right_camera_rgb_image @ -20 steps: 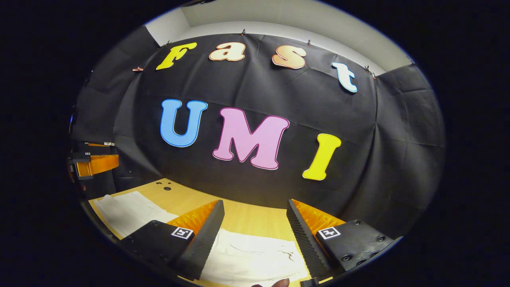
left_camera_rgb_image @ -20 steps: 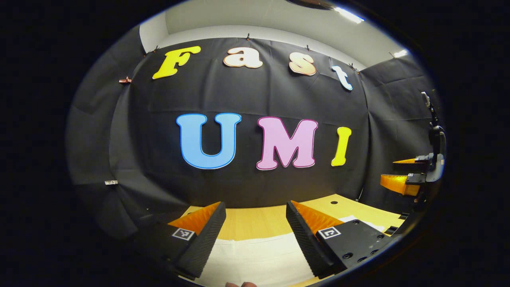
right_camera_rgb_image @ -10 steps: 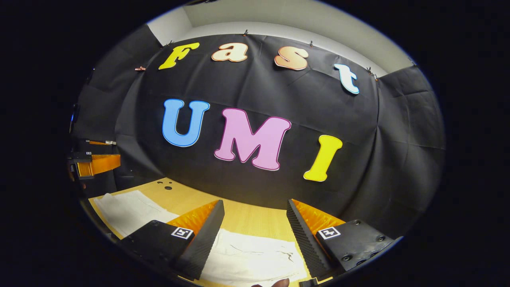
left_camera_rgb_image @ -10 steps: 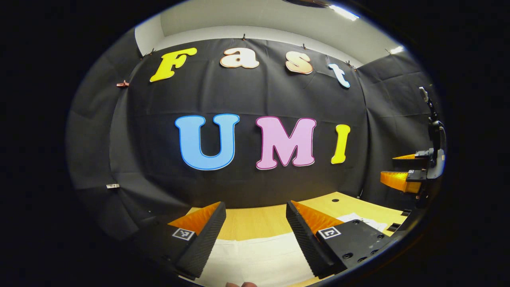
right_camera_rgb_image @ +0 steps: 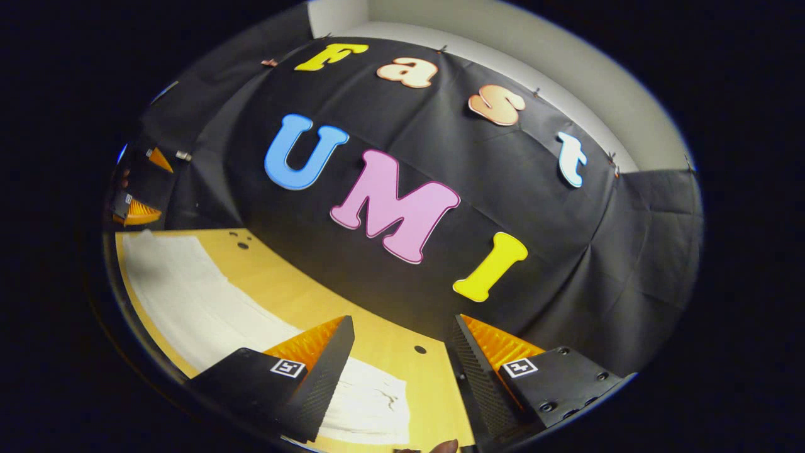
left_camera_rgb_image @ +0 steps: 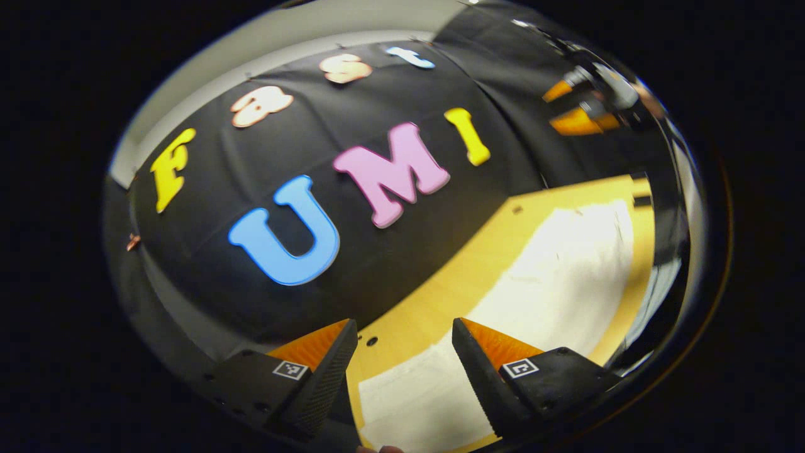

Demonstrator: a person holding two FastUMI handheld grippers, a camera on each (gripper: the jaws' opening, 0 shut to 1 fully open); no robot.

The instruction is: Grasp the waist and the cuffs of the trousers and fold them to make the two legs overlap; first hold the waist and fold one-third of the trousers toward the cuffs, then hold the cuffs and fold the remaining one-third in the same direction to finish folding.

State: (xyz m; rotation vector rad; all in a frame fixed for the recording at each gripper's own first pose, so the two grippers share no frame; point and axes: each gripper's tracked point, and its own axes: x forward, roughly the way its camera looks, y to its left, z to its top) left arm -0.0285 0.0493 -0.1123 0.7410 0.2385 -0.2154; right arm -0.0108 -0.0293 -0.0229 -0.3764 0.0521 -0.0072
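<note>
While you hold both tools tilted above the surface (left_camera_rgb_image: 440, 296), your left gripper (left_camera_rgb_image: 402, 371) has its jaws spread wide with nothing between them, and your right gripper (right_camera_rgb_image: 399, 371) is spread the same way, also holding nothing. The trousers (left_camera_rgb_image: 553, 277) lie flat on the wooden surface as a long pale strip. In the left gripper view the cloth runs from between the fingers off toward the upper right; in the right gripper view the trousers (right_camera_rgb_image: 201, 296) run from under the left finger out to the far left edge of the surface (right_camera_rgb_image: 377, 340). Neither gripper is touching the fabric as far as I can tell; both hang above it. Some wrinkles show in the cloth near the right gripper's left finger. In the left gripper view your other gripper (left_camera_rgb_image: 582, 107) sits blurred at the upper right, well apart from the cloth. In the right gripper view the other gripper (right_camera_rgb_image: 135, 201) is at the far left, near the strip's far end. Which end is waist or cuffs, I can't tell. Small holes dot the bare wood beside the cloth.
</note>
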